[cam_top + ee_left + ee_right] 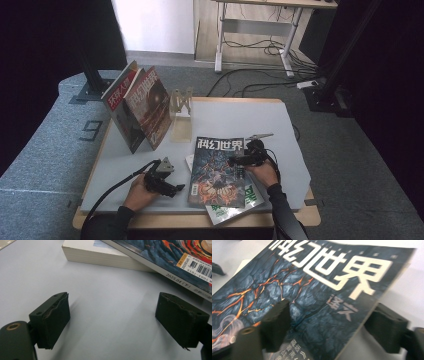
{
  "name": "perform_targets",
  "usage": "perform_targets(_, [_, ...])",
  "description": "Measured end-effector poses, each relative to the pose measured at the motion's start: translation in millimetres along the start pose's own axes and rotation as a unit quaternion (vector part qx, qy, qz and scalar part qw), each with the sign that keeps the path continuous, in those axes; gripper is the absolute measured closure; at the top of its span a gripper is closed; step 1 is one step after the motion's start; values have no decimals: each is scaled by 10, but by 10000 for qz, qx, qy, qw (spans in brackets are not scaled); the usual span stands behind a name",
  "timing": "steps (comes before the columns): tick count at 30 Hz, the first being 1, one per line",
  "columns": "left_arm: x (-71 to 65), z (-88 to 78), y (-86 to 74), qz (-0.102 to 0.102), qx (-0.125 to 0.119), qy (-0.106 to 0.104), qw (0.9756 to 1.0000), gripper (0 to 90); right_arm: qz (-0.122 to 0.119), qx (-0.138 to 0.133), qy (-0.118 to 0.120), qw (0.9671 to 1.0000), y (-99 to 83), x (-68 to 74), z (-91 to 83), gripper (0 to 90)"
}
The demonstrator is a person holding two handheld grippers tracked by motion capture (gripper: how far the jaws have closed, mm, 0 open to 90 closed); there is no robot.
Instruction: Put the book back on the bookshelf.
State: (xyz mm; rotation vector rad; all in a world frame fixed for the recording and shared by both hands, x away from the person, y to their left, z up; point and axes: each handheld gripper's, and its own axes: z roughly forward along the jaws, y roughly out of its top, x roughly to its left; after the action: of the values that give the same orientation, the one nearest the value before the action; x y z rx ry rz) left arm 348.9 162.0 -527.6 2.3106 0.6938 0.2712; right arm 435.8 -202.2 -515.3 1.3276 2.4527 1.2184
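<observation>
A dark magazine (217, 172) with white title letters and orange cracks on its cover tops a small stack near the table's front edge. My right gripper (245, 161) is at its right side. In the right gripper view the jaws straddle the magazine (312, 277): one jaw lies over the cover, the other sits beyond its right edge. The right gripper (332, 312) stands open, its pads apart from the paper. My left gripper (175, 189) rests open on the bare table left of the stack. The left gripper (112, 302) has nothing between its jaws; the magazine (175, 255) lies ahead of it.
Under the dark magazine lie a thick white book (100, 257) and a green-and-white magazine (235, 207) that overhangs the front edge. Two magazines (132, 107) stand upright at the back left beside a clear acrylic stand (181, 112). The grey table top (240, 117) extends behind the stack.
</observation>
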Motion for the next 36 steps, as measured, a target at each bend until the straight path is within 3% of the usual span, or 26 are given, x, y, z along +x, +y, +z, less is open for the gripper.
perform_targets(9, [2, -1, 0, 7, 15, 4, 10000, 120, -191, -44, -363, 9992, 129, 63, -59, 627])
perform_targets(15, [-3, 0, 2, 14, 27, 36, 10000, 118, -170, -172, -450, 9987, 154, 121, -110, 745])
perform_targets(19, [6, 10, 7, -87, 85, 122, 9999, 63, -186, -297, -441, 9984, 162, 157, -147, 774])
perform_targets(24, [6, 10, 7, -91, 86, 120, 9998, 63, -144, -432, -325, 9984, 179, 180, -200, 798])
perform_targets(36, [11, -14, 14, -103, 132, 75, 9998, 90, -447, -652, -417, 9960, 289, 380, -338, 814])
